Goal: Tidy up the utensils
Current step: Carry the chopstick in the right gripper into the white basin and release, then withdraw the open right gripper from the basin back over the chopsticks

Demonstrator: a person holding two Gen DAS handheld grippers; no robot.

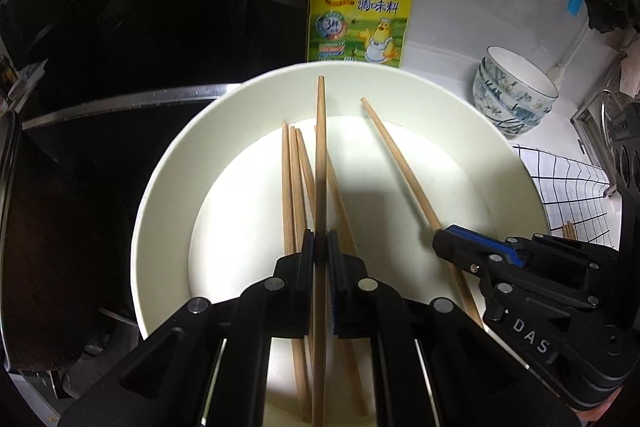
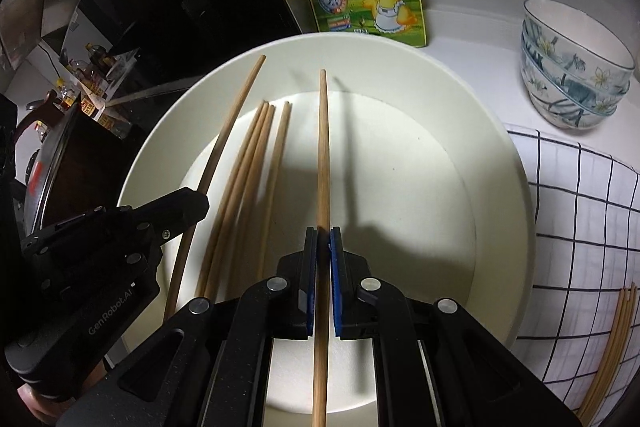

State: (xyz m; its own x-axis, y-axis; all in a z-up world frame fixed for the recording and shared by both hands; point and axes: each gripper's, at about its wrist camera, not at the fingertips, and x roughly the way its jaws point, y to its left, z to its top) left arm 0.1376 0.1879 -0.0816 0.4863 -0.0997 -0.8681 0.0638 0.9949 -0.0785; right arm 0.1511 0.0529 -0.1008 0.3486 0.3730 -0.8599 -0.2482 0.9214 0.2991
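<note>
A large white bowl (image 1: 168,195) holds several wooden chopsticks (image 1: 289,187) lying on its bottom. My left gripper (image 1: 320,237) is shut on one chopstick (image 1: 320,147) and holds it above the bowl, pointing away. My right gripper (image 2: 323,233) is shut on another chopstick (image 2: 323,147), also over the bowl (image 2: 496,187). The right gripper shows in the left wrist view (image 1: 440,239) at lower right, with its chopstick (image 1: 400,163). The left gripper shows in the right wrist view (image 2: 202,203) at left, with its chopstick (image 2: 232,123). The loose chopsticks (image 2: 244,179) lie between them.
A yellow seasoning pouch (image 1: 360,7) stands behind the bowl. Stacked floral bowls (image 2: 572,75) sit at the right. A white checked cloth (image 2: 580,227) lies right of the bowl with several chopsticks (image 2: 616,339) on it. A dark stove and pan (image 1: 60,227) are at the left.
</note>
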